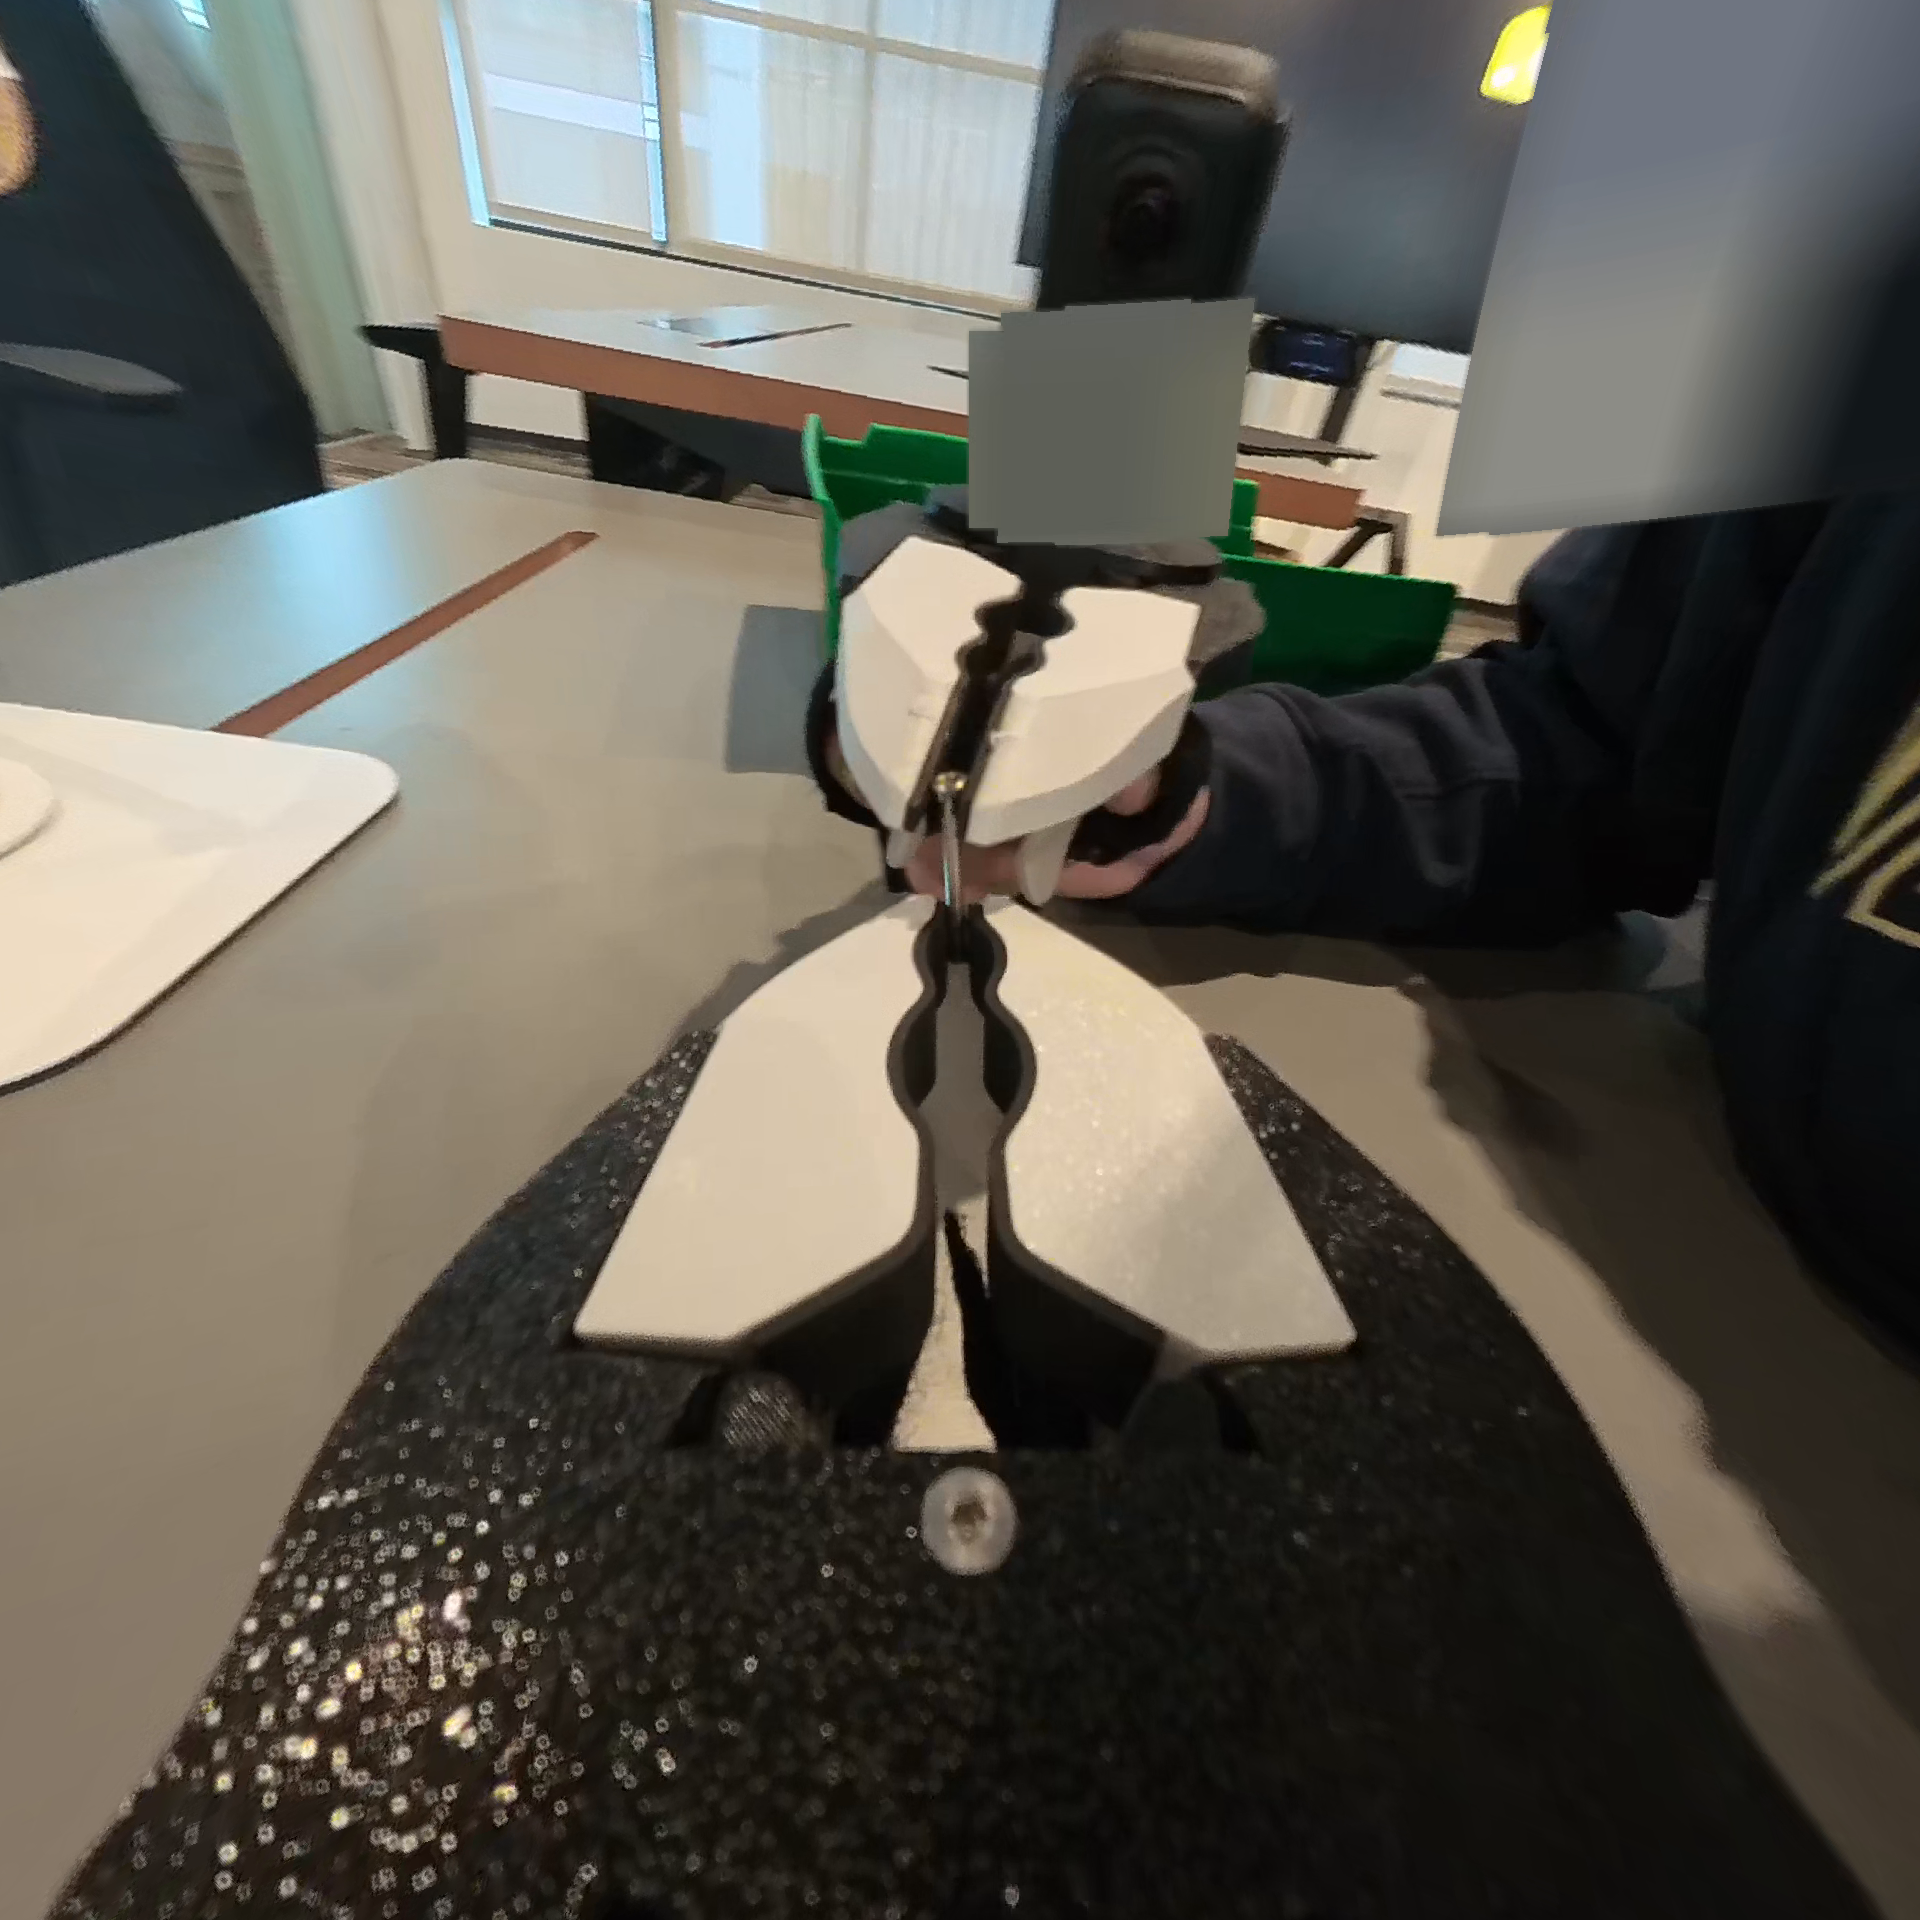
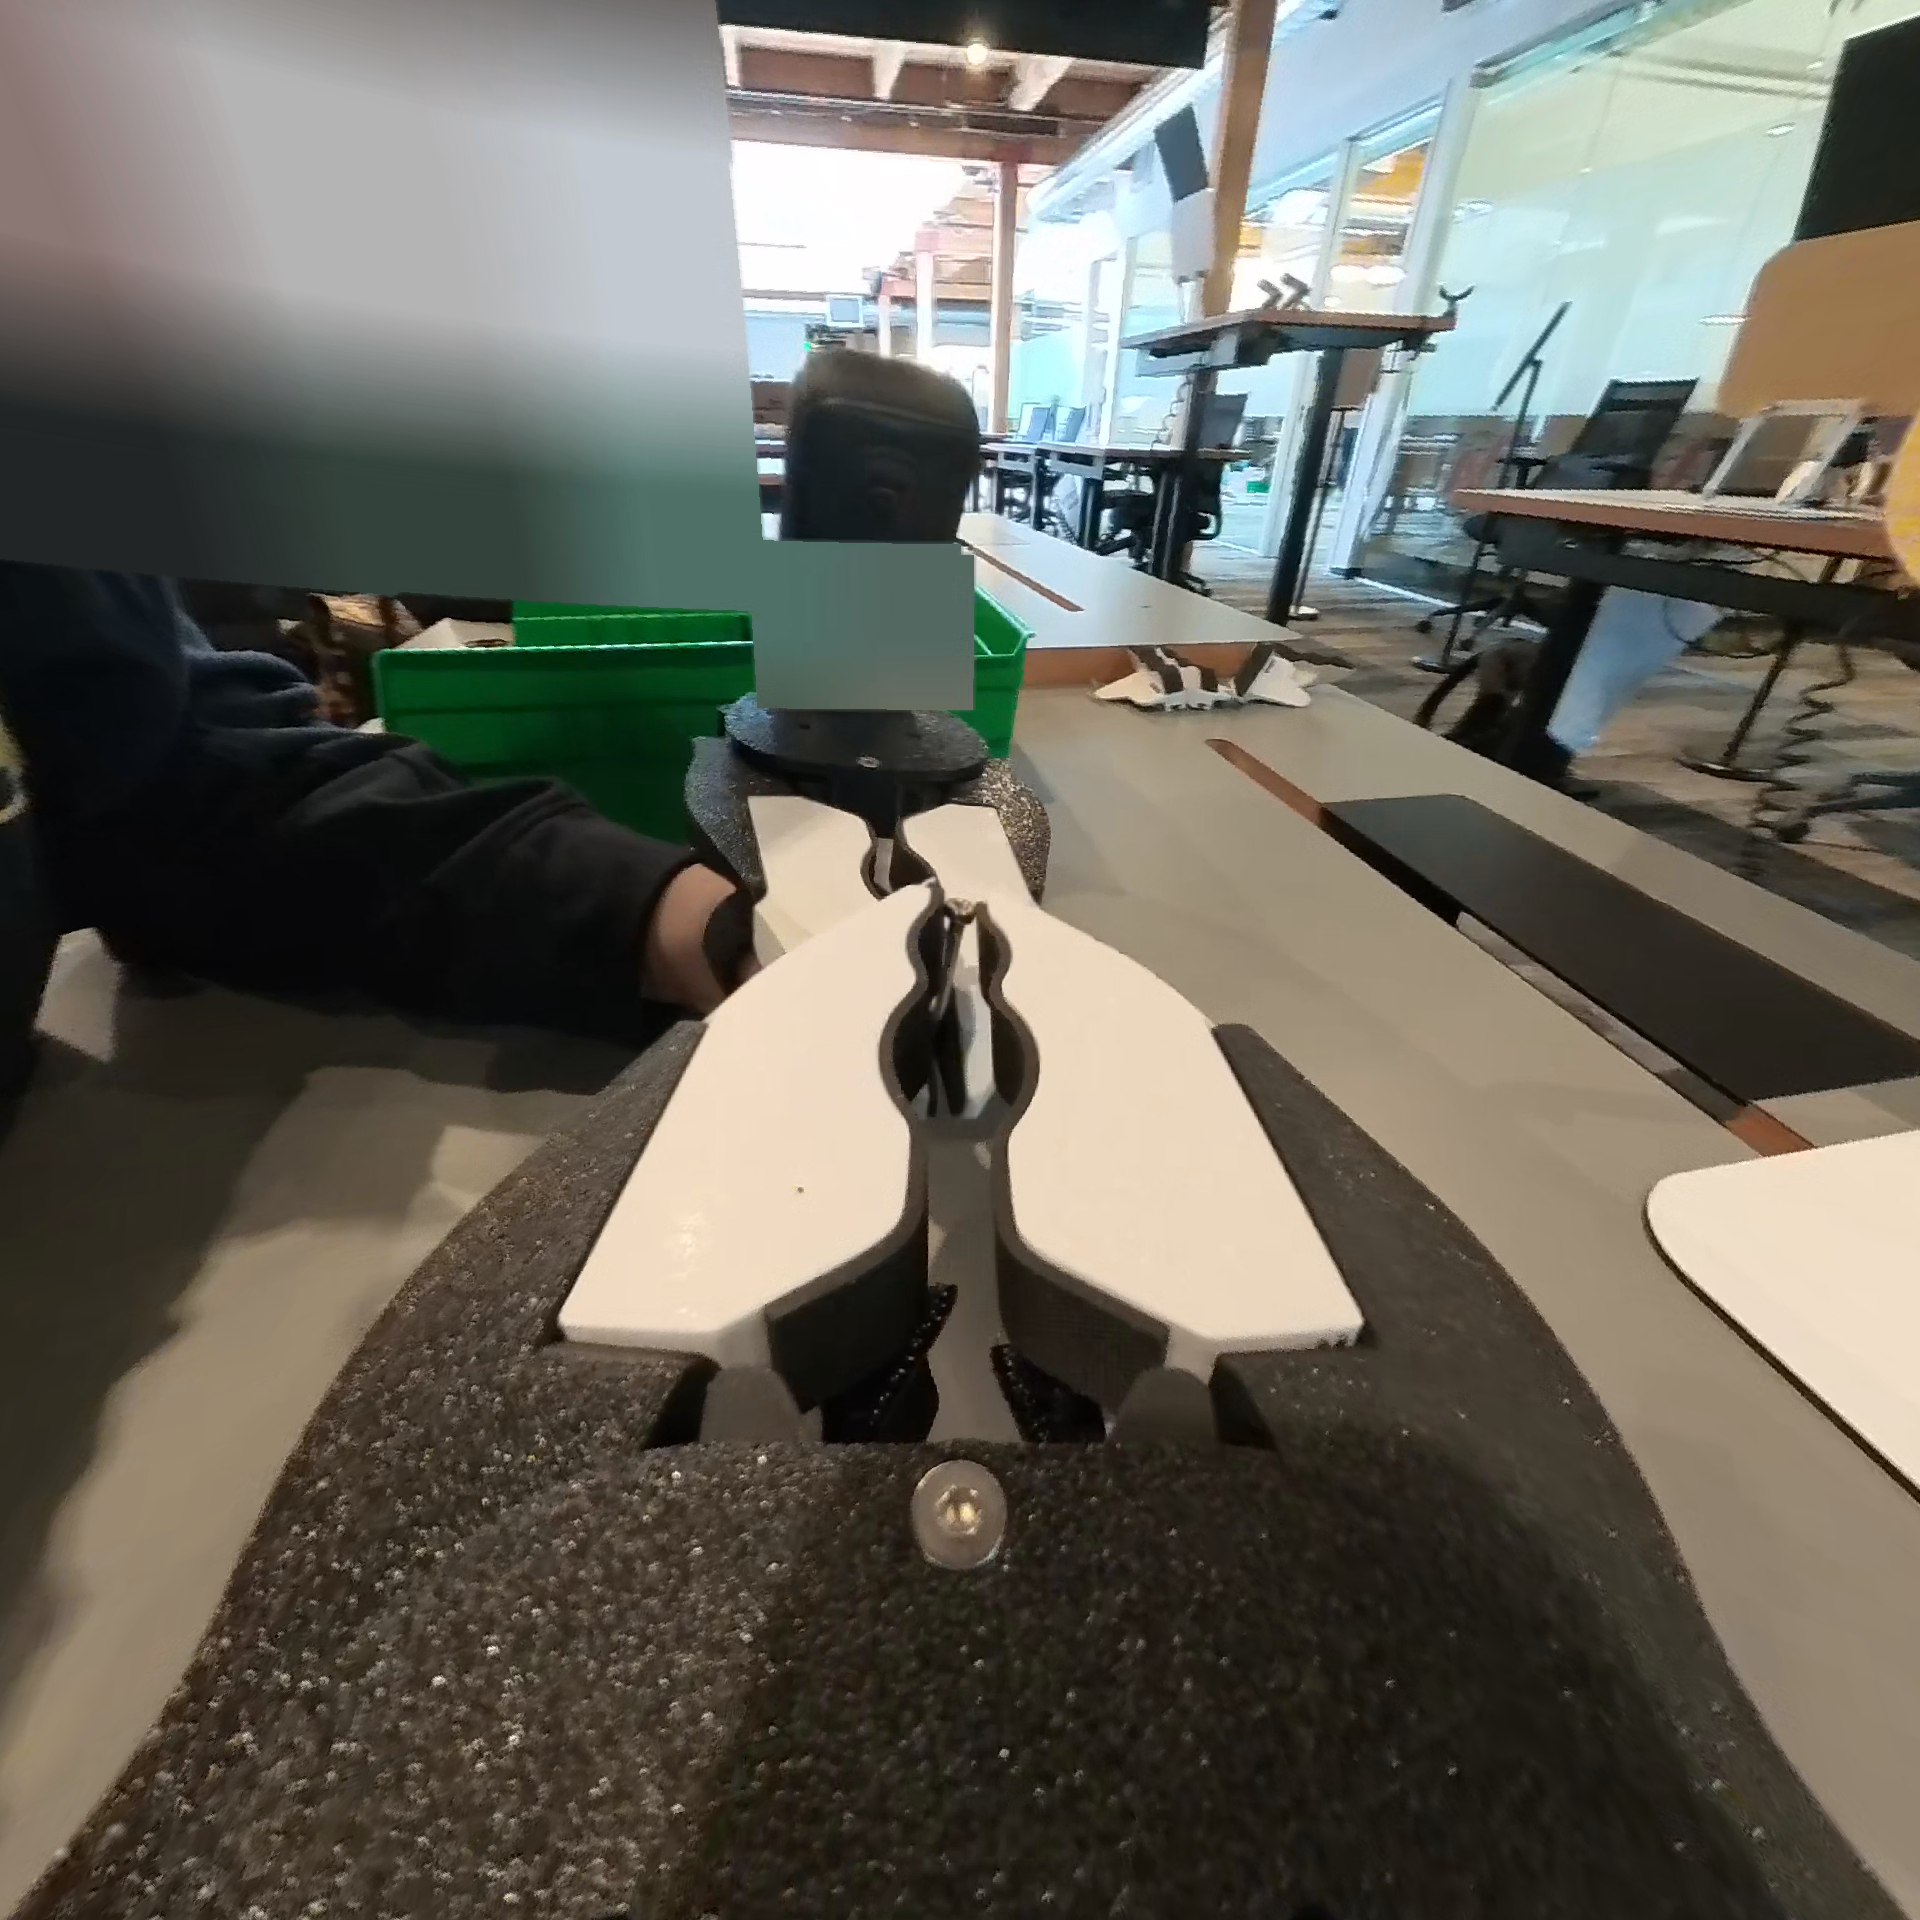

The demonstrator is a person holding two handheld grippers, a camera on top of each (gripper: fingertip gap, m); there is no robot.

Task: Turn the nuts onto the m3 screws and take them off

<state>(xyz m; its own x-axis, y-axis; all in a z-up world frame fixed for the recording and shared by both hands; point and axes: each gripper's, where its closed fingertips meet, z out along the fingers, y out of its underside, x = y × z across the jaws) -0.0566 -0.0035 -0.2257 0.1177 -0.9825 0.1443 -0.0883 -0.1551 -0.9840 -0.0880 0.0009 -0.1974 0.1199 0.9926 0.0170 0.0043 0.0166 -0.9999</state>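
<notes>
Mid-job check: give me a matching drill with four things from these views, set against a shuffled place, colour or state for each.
1 screw
2 bin
3 mat
4 sleeve

A white, lying flat on the table
B dark, on the arm that holds the right gripper
C green, standing on the table
D thin, shiny, running from the left gripper to the right gripper

Pairs: 1-D, 2-C, 3-A, 4-B

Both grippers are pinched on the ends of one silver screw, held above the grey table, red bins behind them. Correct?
Not quite: the bins are green, as the left wrist view shows. The rest holds: the left gripper and right gripper each pinch an end of the silver screw above the grey table.
</notes>
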